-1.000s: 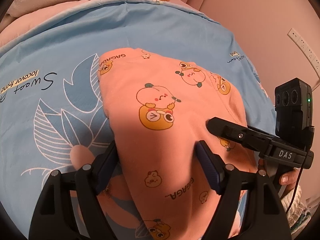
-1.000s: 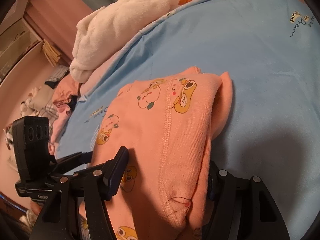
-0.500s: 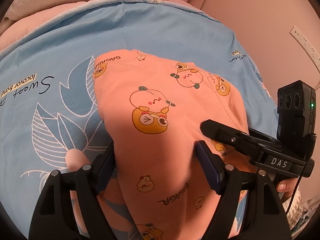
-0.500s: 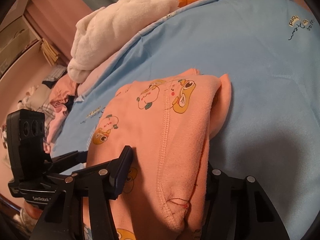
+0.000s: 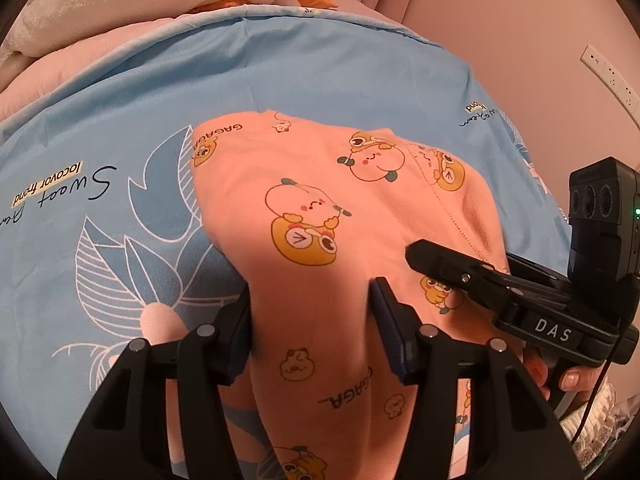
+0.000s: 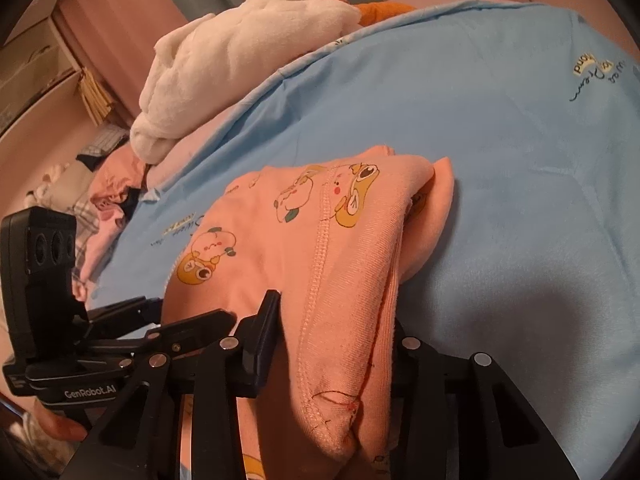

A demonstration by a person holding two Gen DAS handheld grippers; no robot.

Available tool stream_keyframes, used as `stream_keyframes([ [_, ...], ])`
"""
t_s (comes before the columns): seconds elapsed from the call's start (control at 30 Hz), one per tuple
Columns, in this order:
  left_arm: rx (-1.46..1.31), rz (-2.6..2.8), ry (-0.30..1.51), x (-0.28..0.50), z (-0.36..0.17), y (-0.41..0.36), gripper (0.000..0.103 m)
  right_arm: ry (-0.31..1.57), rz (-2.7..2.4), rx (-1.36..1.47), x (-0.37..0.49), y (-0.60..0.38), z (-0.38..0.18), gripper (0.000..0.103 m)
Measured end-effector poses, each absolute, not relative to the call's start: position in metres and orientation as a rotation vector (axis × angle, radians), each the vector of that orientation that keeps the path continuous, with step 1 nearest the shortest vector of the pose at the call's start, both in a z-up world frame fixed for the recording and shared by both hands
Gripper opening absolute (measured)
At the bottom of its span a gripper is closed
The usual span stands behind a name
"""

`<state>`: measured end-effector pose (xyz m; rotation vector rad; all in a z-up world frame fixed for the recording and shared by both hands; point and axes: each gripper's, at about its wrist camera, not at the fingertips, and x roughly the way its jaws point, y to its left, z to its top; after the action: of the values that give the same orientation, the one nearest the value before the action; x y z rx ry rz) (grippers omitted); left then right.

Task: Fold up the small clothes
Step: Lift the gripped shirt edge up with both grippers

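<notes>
A small peach garment [image 5: 320, 216] with cartoon prints lies folded on a light blue sheet [image 5: 120, 128]; it also shows in the right wrist view [image 6: 320, 240]. My left gripper [image 5: 312, 308] is shut on the garment's near edge, with cloth bunched between its fingers. My right gripper [image 6: 336, 316] is shut on the near seamed edge beside it. The right gripper also shows in the left wrist view [image 5: 452, 264], at the garment's right. The left gripper shows in the right wrist view [image 6: 132, 312], at the lower left.
A white fluffy blanket [image 6: 240, 60] is piled at the far end of the bed. Mixed clothes [image 6: 100, 200] lie heaped at the left. A wall [image 5: 520, 40] with a power strip [image 5: 612, 76] stands at the right.
Both grippers have kept their hold on the garment's near edge. The far part of the garment has shifted a little on the sheet.
</notes>
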<state>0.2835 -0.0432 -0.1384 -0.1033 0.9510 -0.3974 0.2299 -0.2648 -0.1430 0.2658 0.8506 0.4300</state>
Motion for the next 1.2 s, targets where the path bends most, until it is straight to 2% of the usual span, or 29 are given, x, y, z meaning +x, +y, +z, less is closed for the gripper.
stream_keyframes([
  [0.27, -0.092, -0.383, 0.942, 0.283, -0.137, -0.045, 0.044, 0.809, 0.408, 0.203, 0.225, -0.257, -0.136, 0.032],
  [0.37, -0.093, -0.376, 0.942, 0.283, -0.135, -0.045, 0.042, 0.796, 0.405, 0.182, 0.223, -0.253, -0.133, 0.03],
  [0.6, -0.1, -0.366, 0.93, 0.279, -0.127, -0.045, 0.031, 0.762, 0.401, 0.146, 0.216, -0.247, -0.125, 0.029],
  [1.2, -0.105, -0.374, 0.894, 0.254, -0.094, -0.048, 0.028, 0.678, 0.41, 0.135, 0.19, -0.243, -0.095, 0.028],
])
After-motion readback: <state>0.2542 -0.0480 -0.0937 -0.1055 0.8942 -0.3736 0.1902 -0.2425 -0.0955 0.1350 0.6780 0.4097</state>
